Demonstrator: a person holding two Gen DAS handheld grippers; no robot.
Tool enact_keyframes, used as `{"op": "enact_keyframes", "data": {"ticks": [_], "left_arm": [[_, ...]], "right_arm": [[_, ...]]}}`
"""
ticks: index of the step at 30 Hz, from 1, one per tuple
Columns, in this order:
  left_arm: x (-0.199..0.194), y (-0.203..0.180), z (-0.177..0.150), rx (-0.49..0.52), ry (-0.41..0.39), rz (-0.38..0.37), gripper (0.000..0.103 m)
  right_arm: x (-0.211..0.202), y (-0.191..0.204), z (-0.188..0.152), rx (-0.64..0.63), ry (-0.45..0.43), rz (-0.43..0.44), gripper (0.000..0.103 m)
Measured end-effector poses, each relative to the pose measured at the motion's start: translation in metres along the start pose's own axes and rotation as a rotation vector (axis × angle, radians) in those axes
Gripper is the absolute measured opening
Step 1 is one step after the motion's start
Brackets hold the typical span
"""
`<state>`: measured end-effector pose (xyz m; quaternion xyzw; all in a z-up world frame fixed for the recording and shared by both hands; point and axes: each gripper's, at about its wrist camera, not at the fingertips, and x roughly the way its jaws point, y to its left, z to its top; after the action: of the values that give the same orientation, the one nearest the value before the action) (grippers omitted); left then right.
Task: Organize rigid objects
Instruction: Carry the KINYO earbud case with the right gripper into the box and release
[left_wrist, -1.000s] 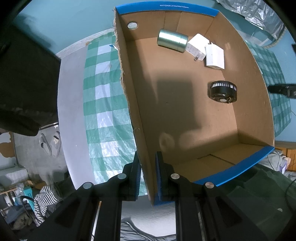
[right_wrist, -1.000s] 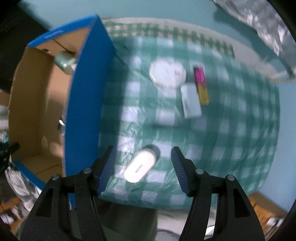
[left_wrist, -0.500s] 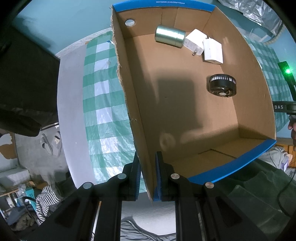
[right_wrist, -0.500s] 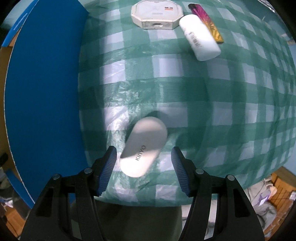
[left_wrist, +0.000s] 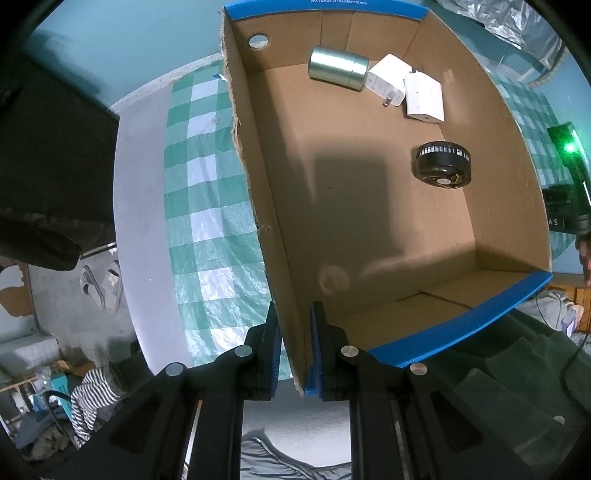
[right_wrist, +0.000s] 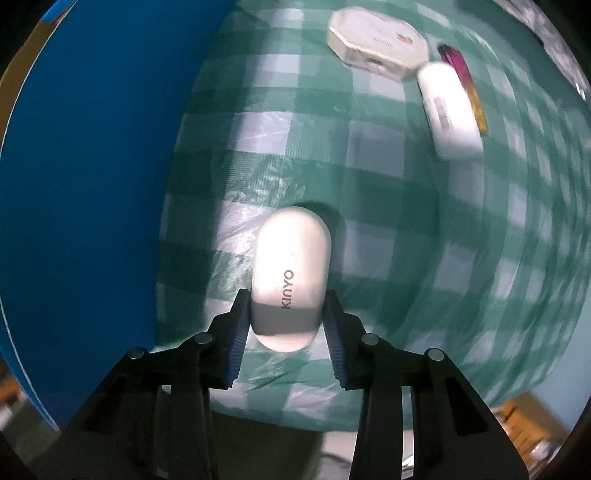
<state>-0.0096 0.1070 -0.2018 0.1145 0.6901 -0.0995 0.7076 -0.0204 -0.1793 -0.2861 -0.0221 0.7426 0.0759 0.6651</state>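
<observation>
My left gripper (left_wrist: 293, 347) is shut on the left wall of an open cardboard box (left_wrist: 266, 206) with blue outer sides. Inside lie a silver tin (left_wrist: 338, 67), two white chargers (left_wrist: 423, 96) and a black round fan (left_wrist: 443, 166). My right gripper (right_wrist: 285, 325) has closed around the near end of a white oval KINYO case (right_wrist: 291, 269) that lies on the green checked tablecloth (right_wrist: 406, 229), with both pads against its sides. The box's blue wall (right_wrist: 81, 184) stands just left of it.
Farther back on the cloth lie a white octagonal box (right_wrist: 376, 40), a white oblong case (right_wrist: 448, 110) and a pink and yellow stick (right_wrist: 467, 85). The table's near edge (right_wrist: 295, 424) runs under my right gripper. A black device with a green light (left_wrist: 569, 155) shows beyond the box's right wall.
My right gripper moved down and forward over the KINYO case and closed its jaws onto it. My left gripper kept its hold on the box wall.
</observation>
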Motion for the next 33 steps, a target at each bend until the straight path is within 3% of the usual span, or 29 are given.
{"op": "enact_keyframes", "data": {"ticks": [4, 23, 33], "left_arm": [[-0.001, 0.001, -0.001, -0.004, -0.003, 0.0, 0.014], [-0.002, 0.003, 0.002, -0.015, -0.004, -0.002, 0.014], [-0.004, 0.006, 0.01, -0.011, -0.008, -0.007, 0.014]], "right_arm": [[-0.004, 0.0, 0.005, -0.061, 0.001, -0.045, 0.037], [-0.008, -0.017, 0.05, 0.034, -0.028, 0.003, 0.037], [-0.029, -0.012, 0.058, -0.024, -0.032, 0.01, 0.037]]}}
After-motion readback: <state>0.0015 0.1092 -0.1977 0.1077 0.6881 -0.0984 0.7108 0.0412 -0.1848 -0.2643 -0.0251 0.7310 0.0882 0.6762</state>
